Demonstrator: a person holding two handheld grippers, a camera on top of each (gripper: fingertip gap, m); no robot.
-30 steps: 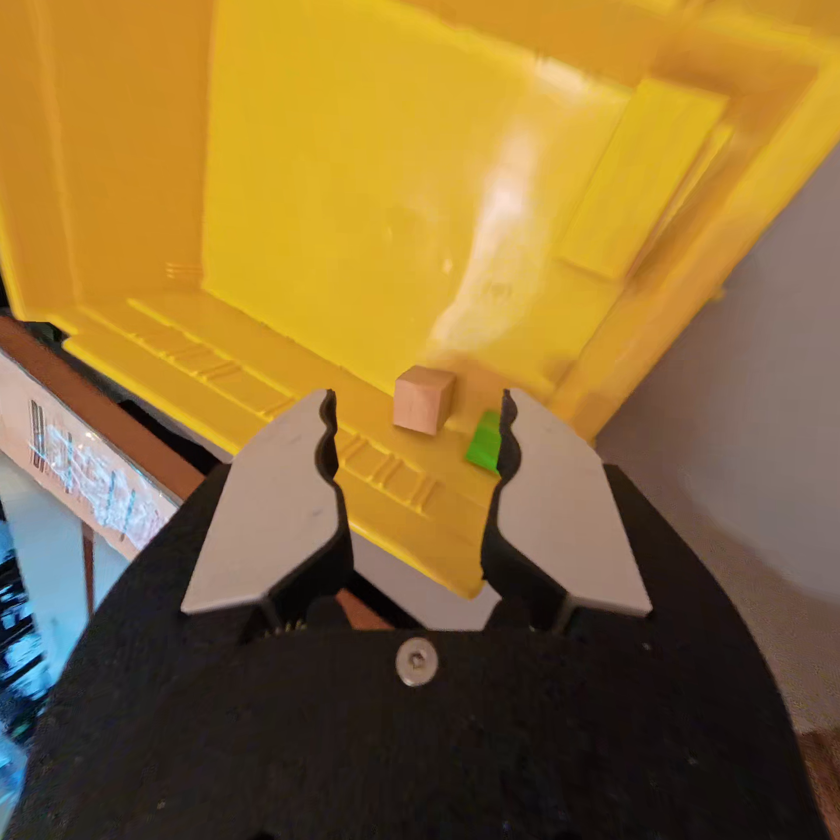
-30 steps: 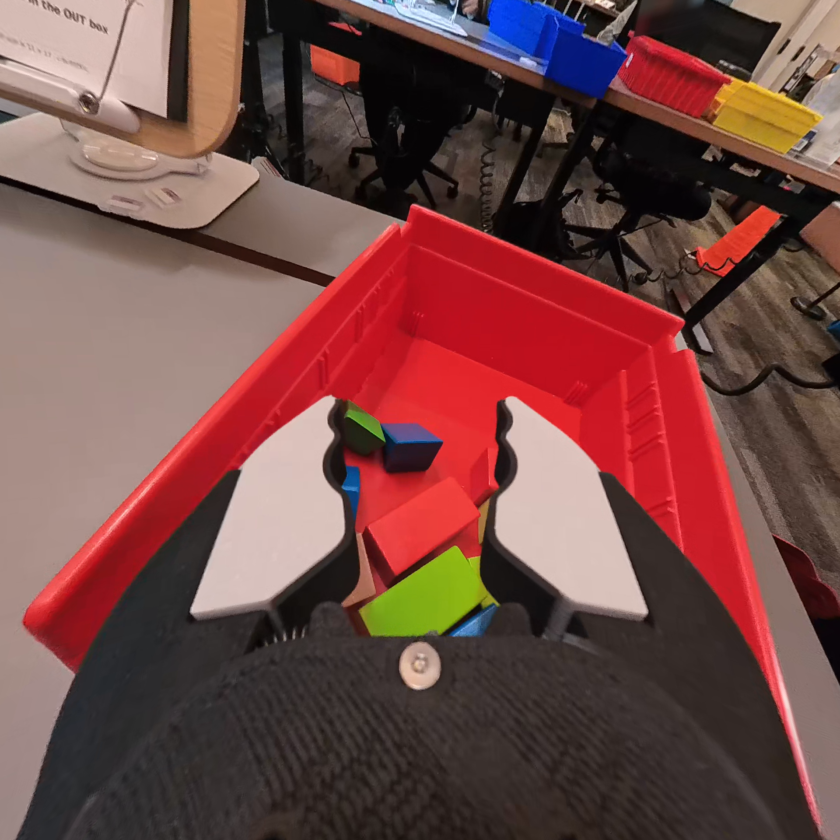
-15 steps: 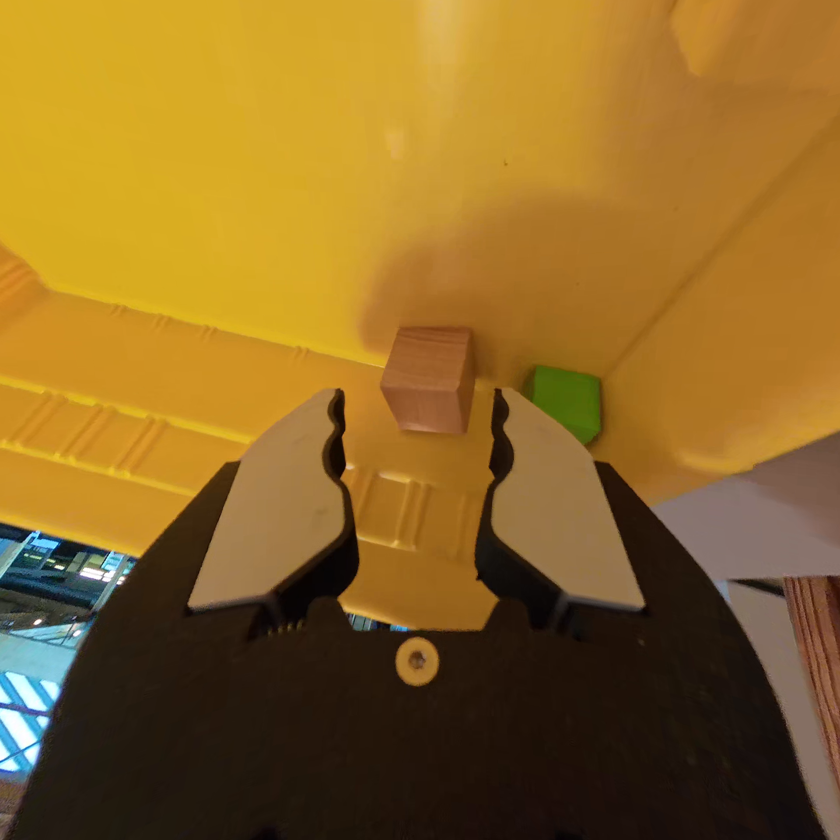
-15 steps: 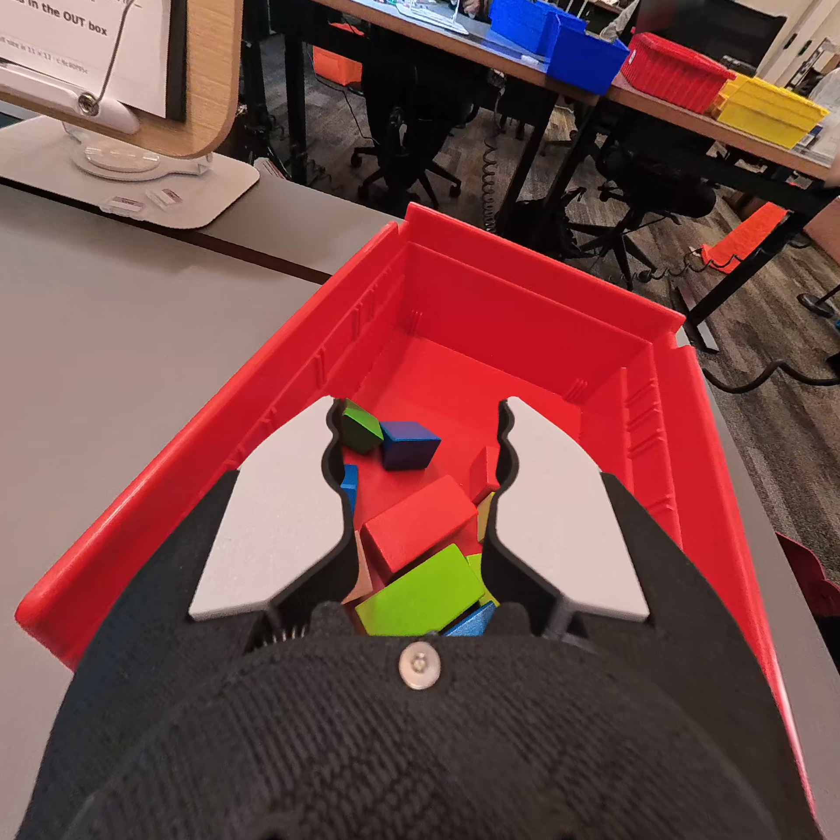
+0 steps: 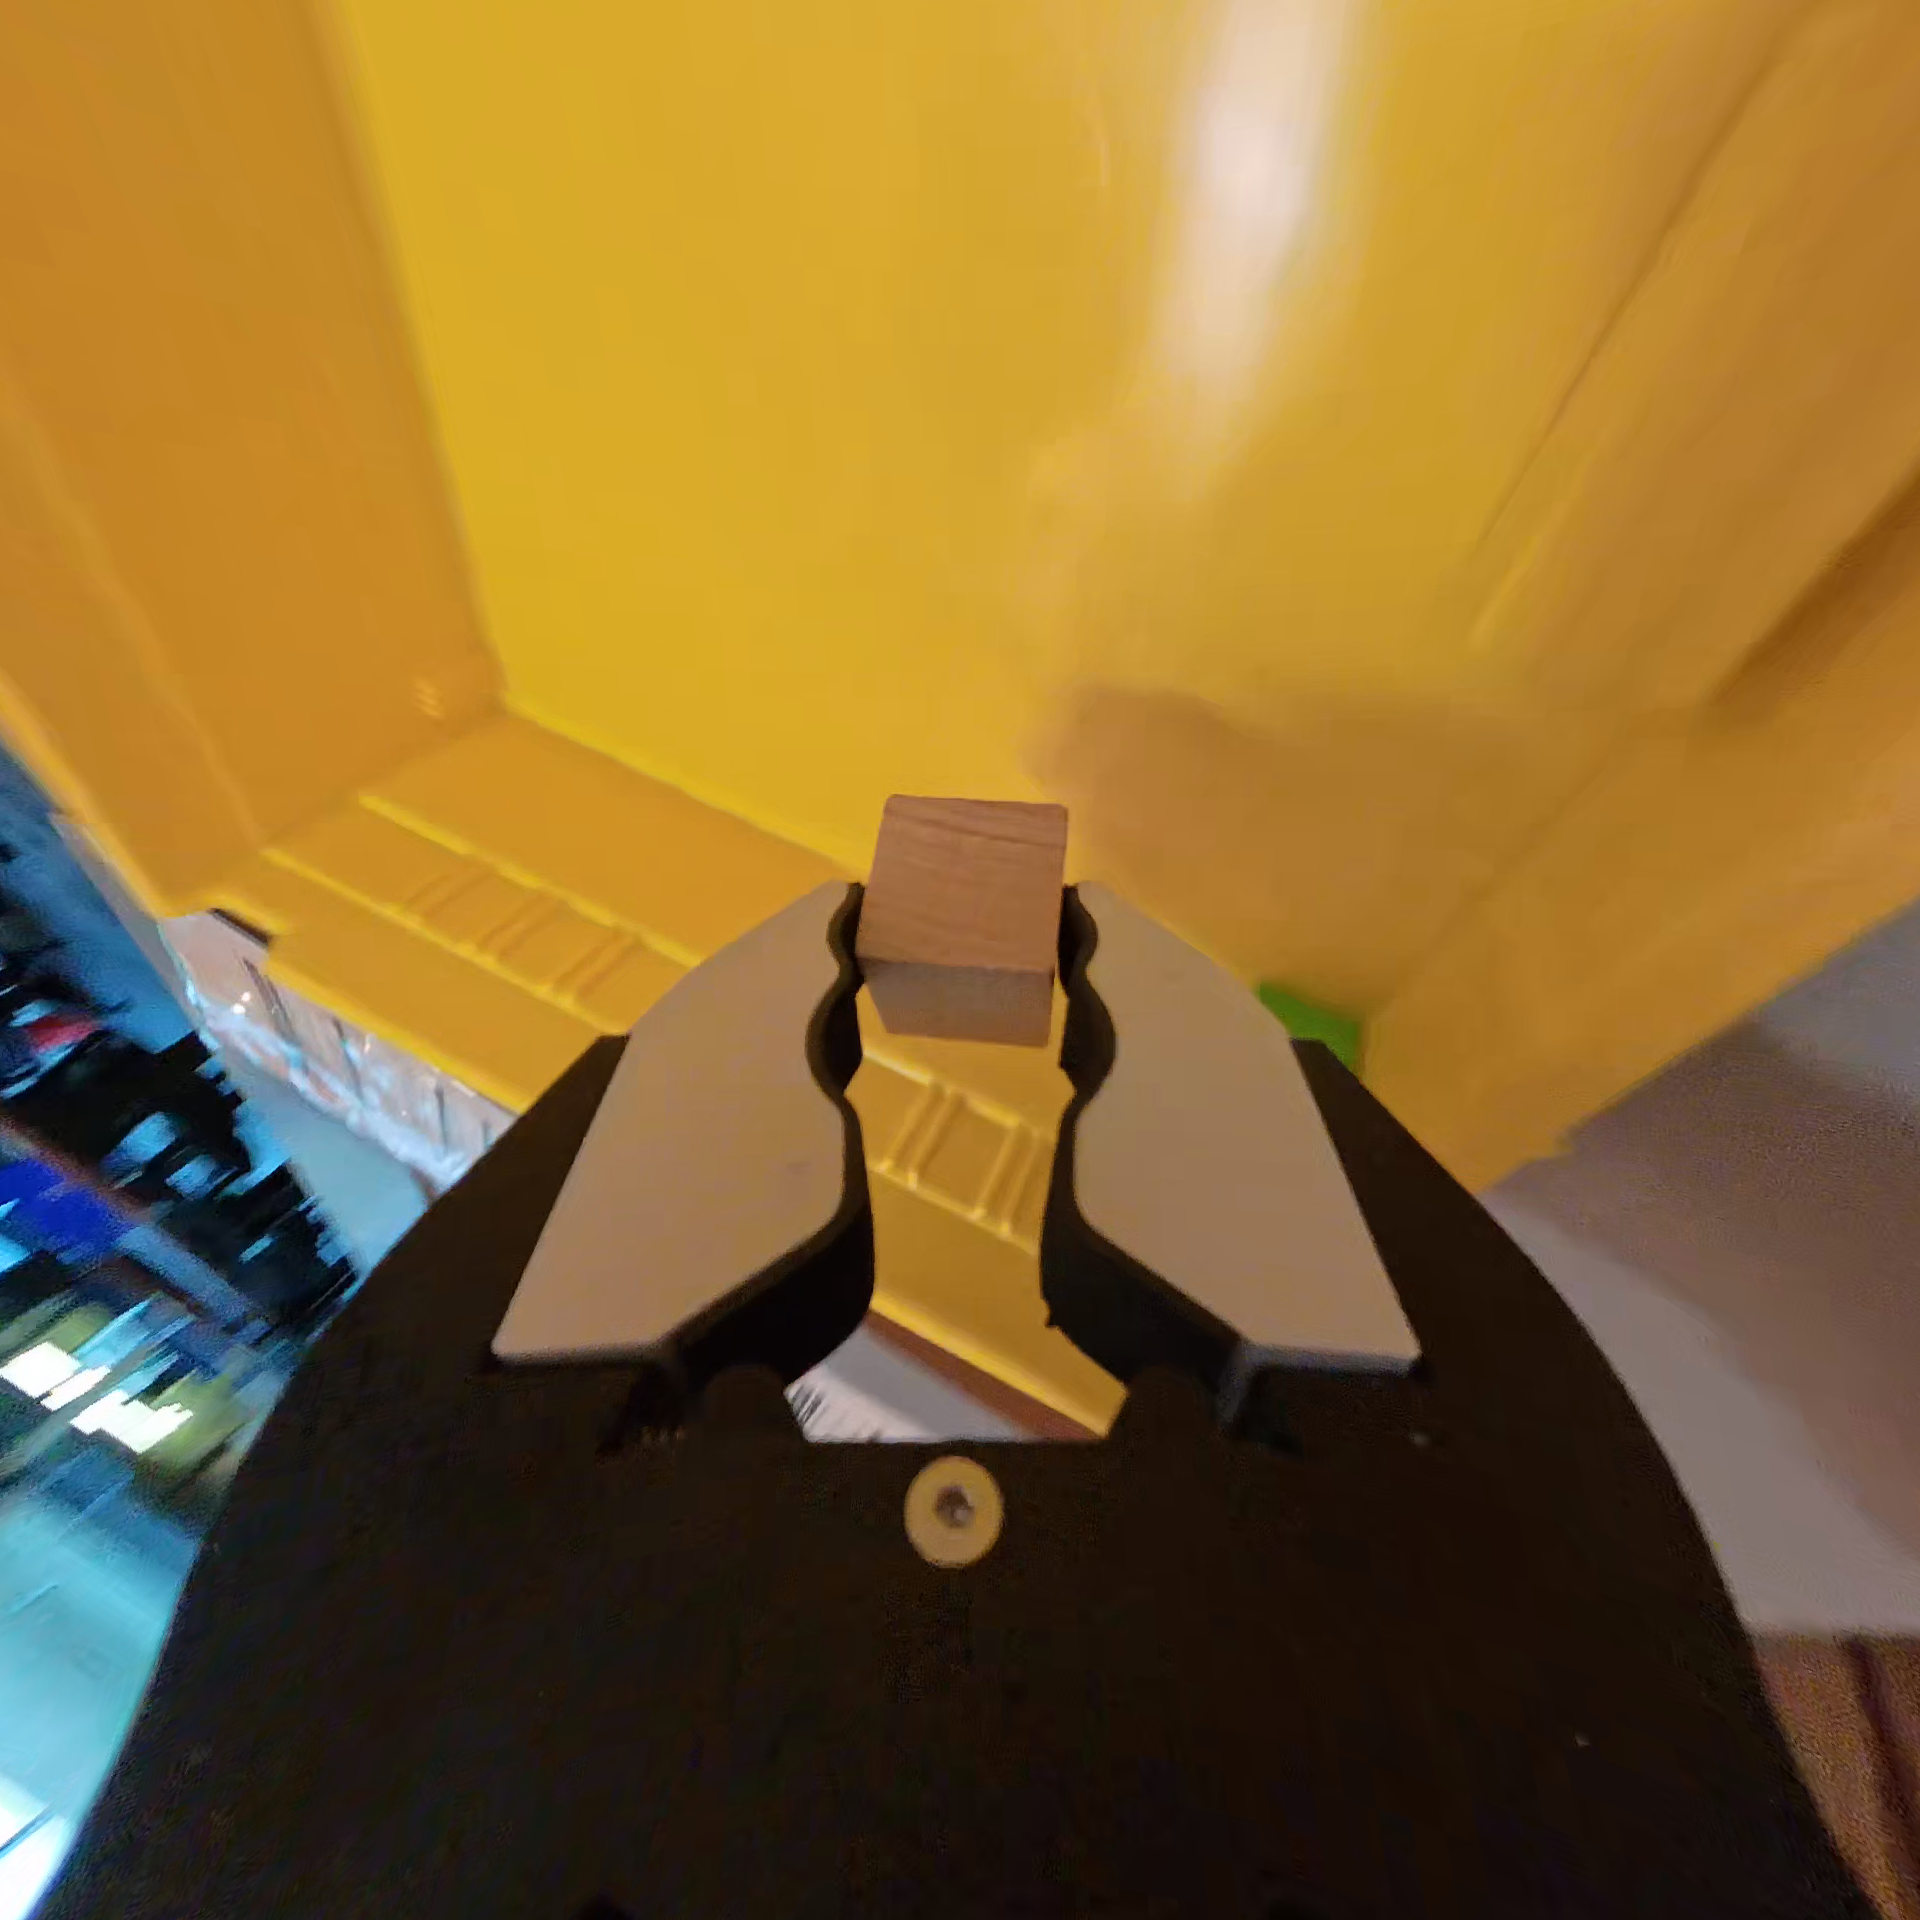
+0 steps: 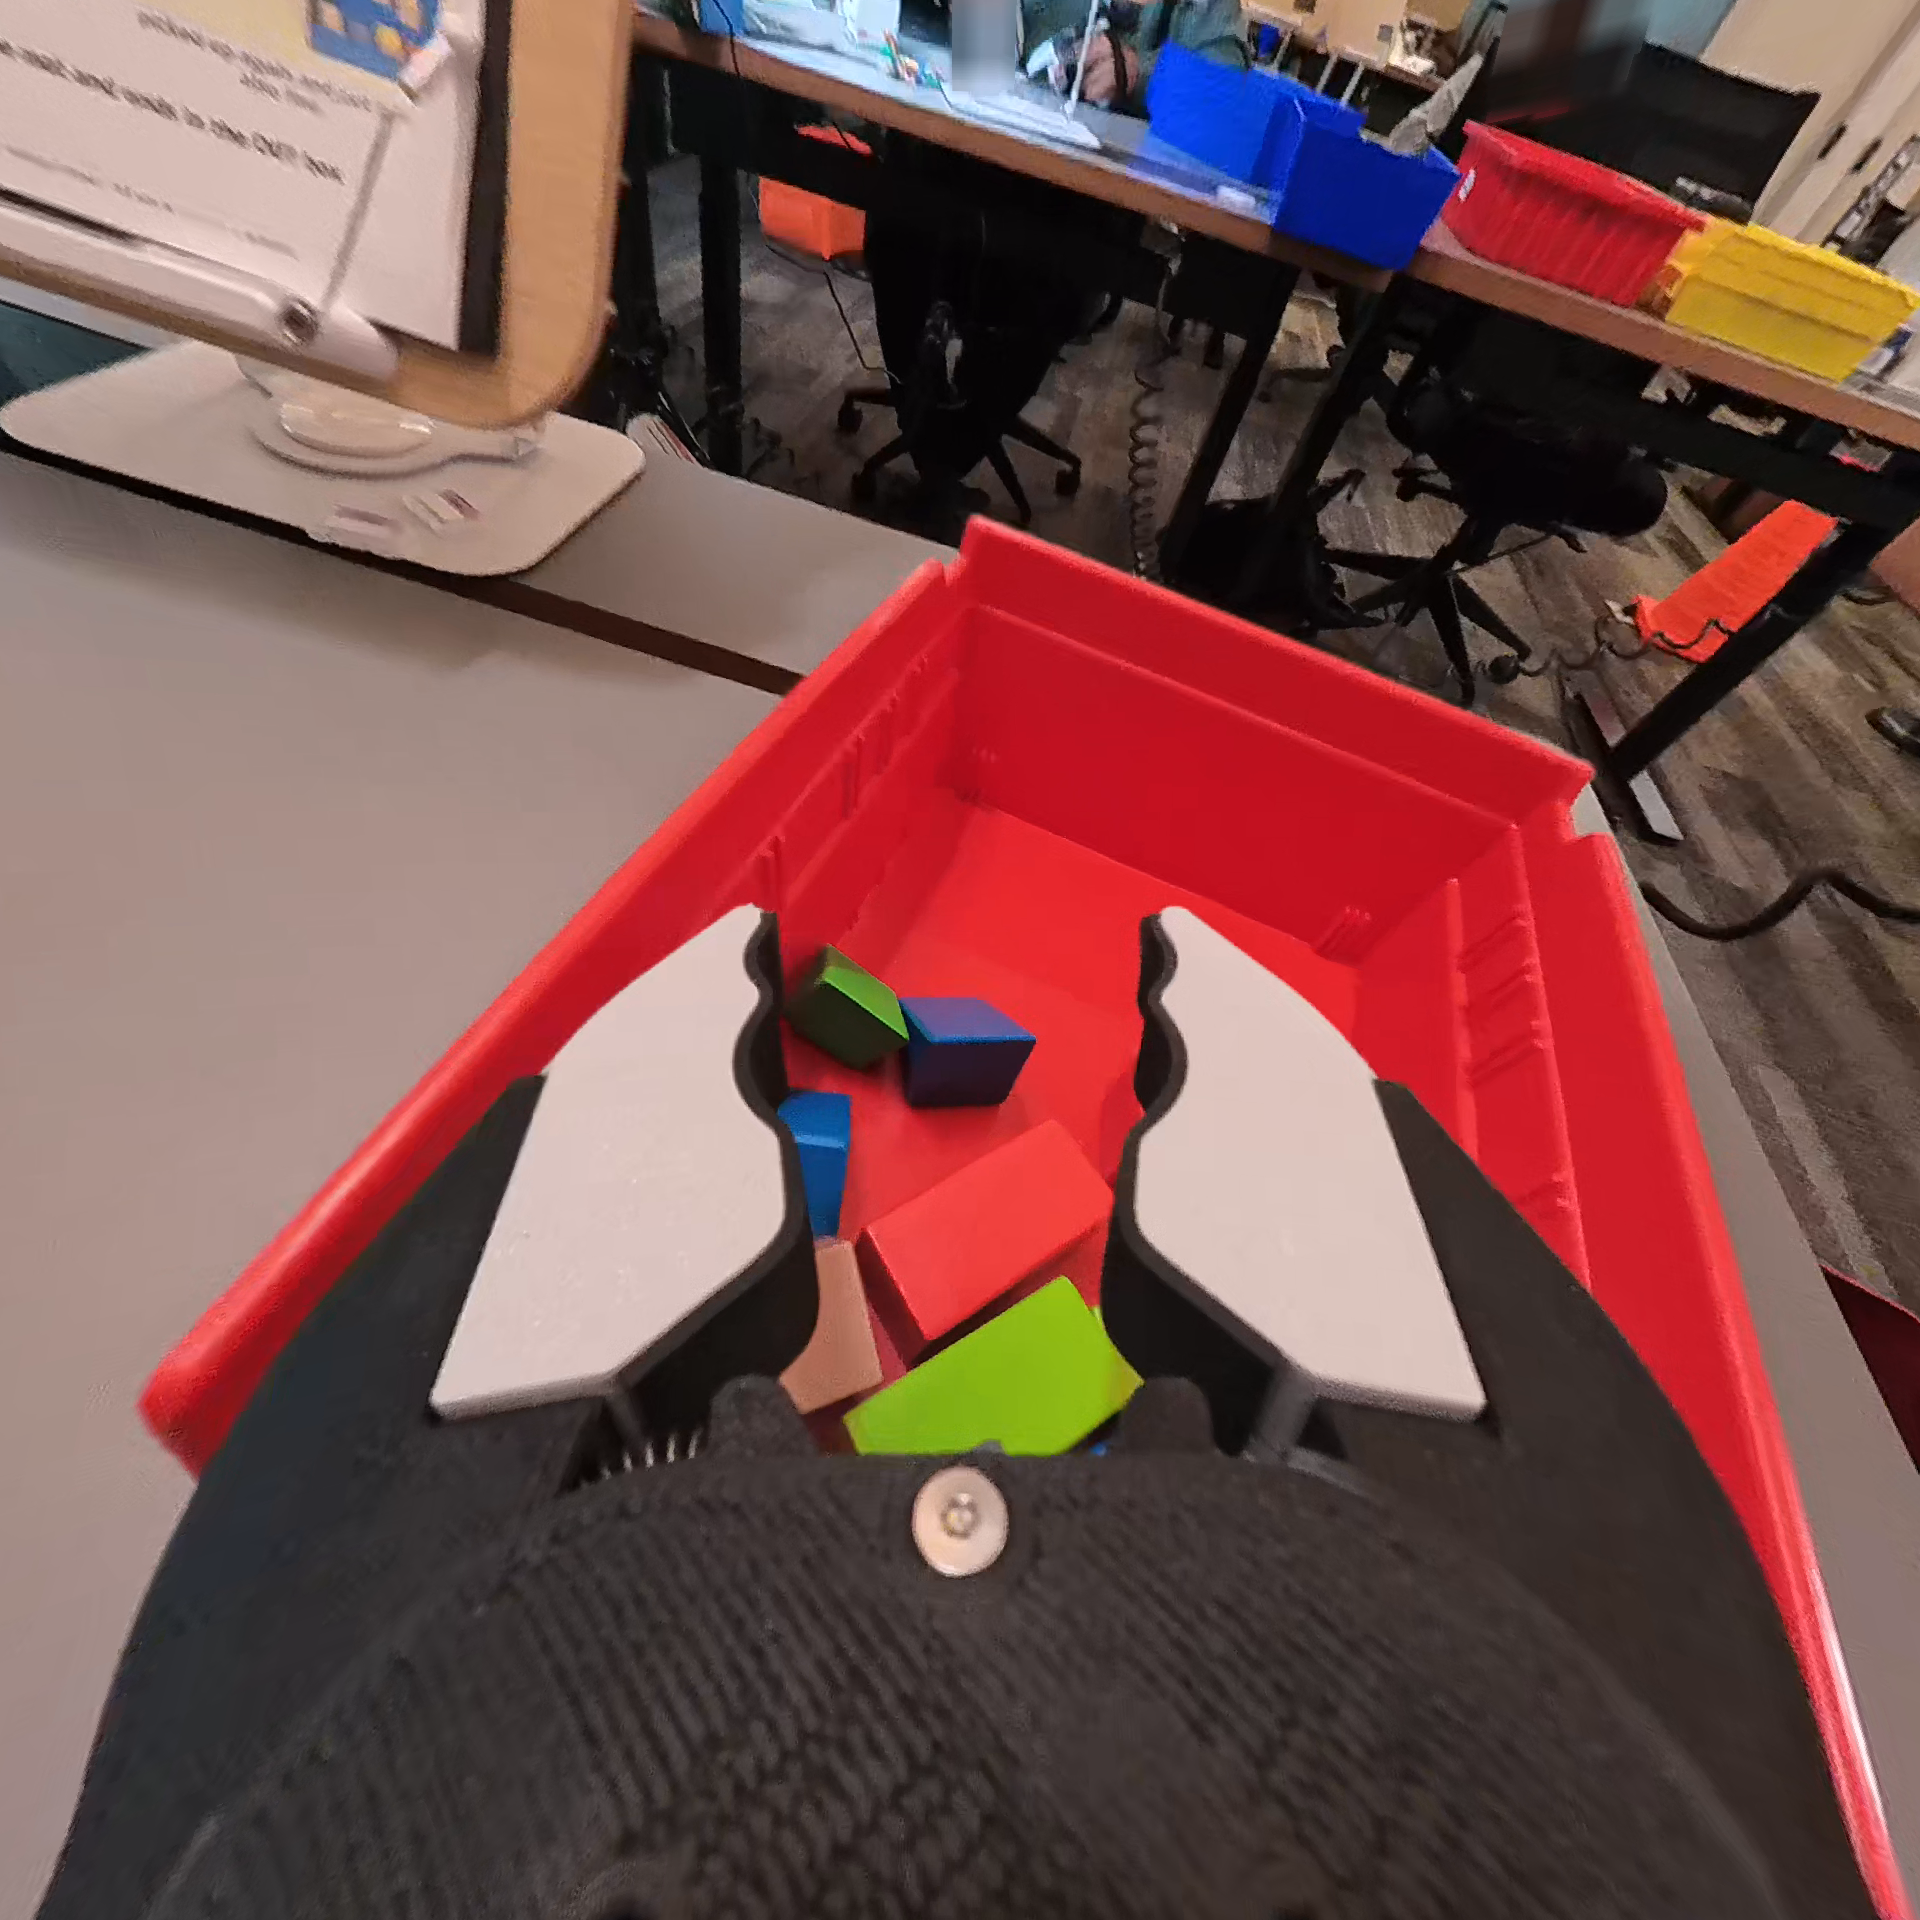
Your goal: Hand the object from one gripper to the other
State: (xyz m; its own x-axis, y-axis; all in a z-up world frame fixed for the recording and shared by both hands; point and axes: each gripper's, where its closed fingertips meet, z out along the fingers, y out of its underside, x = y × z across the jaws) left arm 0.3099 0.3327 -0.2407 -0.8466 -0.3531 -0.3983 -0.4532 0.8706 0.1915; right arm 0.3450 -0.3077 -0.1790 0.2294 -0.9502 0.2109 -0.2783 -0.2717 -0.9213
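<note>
Since half a second ago the left gripper has narrowed its fingers onto the wooden cube, which then stood just ahead of the open tips on the floor of the yellow bin. Now both black pads press against the cube's two sides, so it is clamped at the fingertips, over the ribbed near part of that bin. Behind the right finger, close to the bin's near corner, a green block shows only partly. Nothing else can be made out inside the yellow bin, whose walls and floor fill most of the left wrist view. The right gripper is spread wide with nothing between its pads, and it hangs above the red bin, which stands on a grey table. That bin holds a loose pile at its near end: a dark green block touching a dark blue cube, a blue block beside the left finger, a red block, a tan block and a lime green block nearest the camera. Its far half is bare red plastic.
</note>
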